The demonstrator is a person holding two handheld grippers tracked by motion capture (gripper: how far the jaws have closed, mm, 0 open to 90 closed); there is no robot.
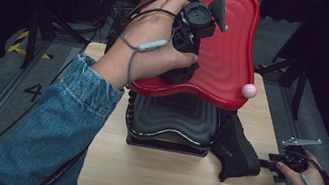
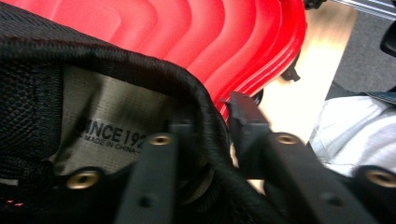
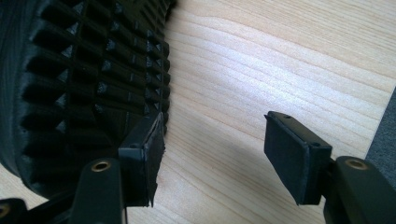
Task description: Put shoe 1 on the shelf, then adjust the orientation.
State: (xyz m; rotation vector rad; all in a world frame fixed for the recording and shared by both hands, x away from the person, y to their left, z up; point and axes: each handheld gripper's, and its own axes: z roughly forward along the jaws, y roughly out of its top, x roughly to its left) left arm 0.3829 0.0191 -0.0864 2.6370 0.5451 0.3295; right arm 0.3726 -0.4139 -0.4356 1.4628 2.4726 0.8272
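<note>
— Starting at the left: gripping what?

— Pinching the collar of a black shoe (image 2: 32, 84) with the left gripper (image 2: 212, 135), jaws narrow on the padded rim beside the tongue label. Holding it aloft over the far part of the red tray (image 1: 231, 43), hand raised, wrist bending forward and down.

— And under that tray?

— Resting on a black tray (image 1: 171, 116) near the middle of the table (image 1: 163, 178).

— Moving rightward?

— Finding a second shoe (image 1: 236, 152) lying on its side, just beside the black tray's right flank. Running far-to-near along its length, close to the table's right edge, turning its treaded sole toward the right gripper (image 3: 212, 140).

— Jaws there?

— Standing wide, holding nothing. Sitting low at the right edge, pointing leftward, one pad just beside the tread; touching or not, hard telling.

— Nearer hand, then?

— The right, plainly. Probably needing only a short reach leftward, though closing across a broad sole looks awkward; likely turning toward the collar instead.
</note>
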